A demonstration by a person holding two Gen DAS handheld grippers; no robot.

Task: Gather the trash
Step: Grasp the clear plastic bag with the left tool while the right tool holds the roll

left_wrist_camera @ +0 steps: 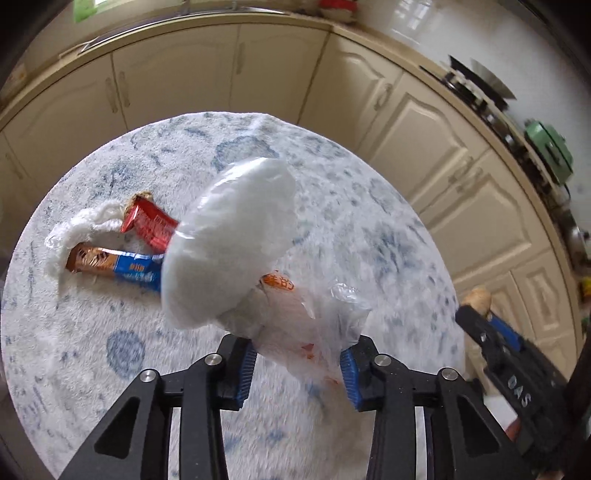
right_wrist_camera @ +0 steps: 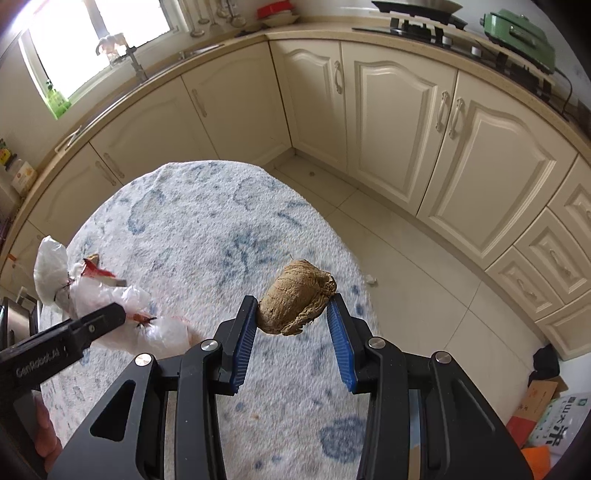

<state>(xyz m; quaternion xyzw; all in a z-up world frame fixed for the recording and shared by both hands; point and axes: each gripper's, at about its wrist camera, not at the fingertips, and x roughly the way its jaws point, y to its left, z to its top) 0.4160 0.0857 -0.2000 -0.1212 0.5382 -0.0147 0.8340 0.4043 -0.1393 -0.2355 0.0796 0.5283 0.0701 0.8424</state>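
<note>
Two claws, crinkled clear bag (left_wrist_camera: 236,240), brown wad (right_wrist_camera: 295,297)

Cream cabinets (right_wrist_camera: 399,122) are seen beyond a blue-patterned white rug (right_wrist_camera: 207,229); a green appliance (right_wrist_camera: 521,35) is set on the countertop (right_wrist_camera: 480,74).

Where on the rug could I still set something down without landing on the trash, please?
The rug lies bare across its far half toward the cabinets, and along its right edge by the floor tiles. It is crowded on the left, where the red wrapper, the brown-and-blue wrapper and white netting lie close together beside the plastic bag.
</note>
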